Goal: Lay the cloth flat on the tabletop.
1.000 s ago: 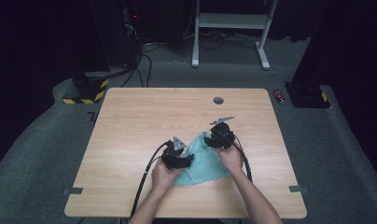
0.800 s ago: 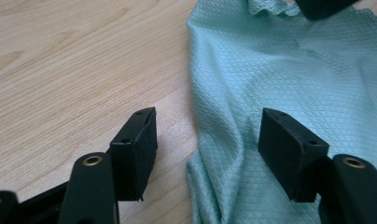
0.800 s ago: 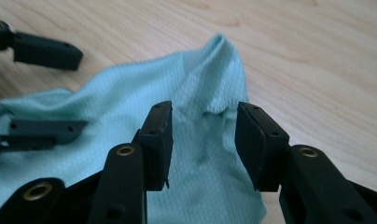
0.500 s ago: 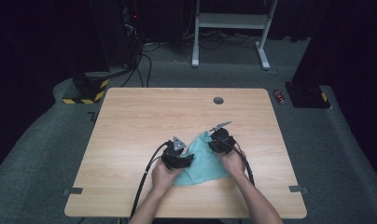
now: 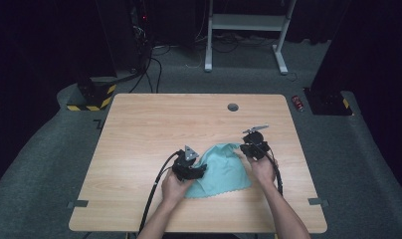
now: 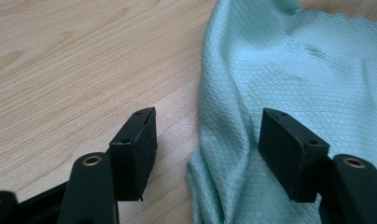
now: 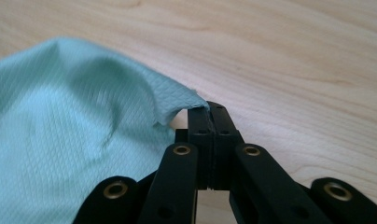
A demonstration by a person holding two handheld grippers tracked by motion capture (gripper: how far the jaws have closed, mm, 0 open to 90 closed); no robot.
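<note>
We are inspecting a pale teal, diamond-textured microfibre cloth [image 5: 221,169] lying rumpled on the light wooden counter [image 5: 154,124], toward its near edge and slightly right of centre. The right gripper [image 7: 208,111] is pinching the cloth's far right corner, its fingers [image 7: 198,128] clenched together with the fabric edge caught at their tips; its jaws have just been closing on that corner. The left gripper [image 6: 207,140] is sitting at the cloth's left border with its fingers [image 6: 135,149] released and standing wide, one over bare wood, the other over fabric, a raised fold lying between them.

We are judging the right hold as shallow: only a sliver of hem is showing, so any pull could be slipping it free. If the left fingers close where they stand, they may be gathering a thick fold rather than a clean edge, leaving the cloth bunched.
</note>
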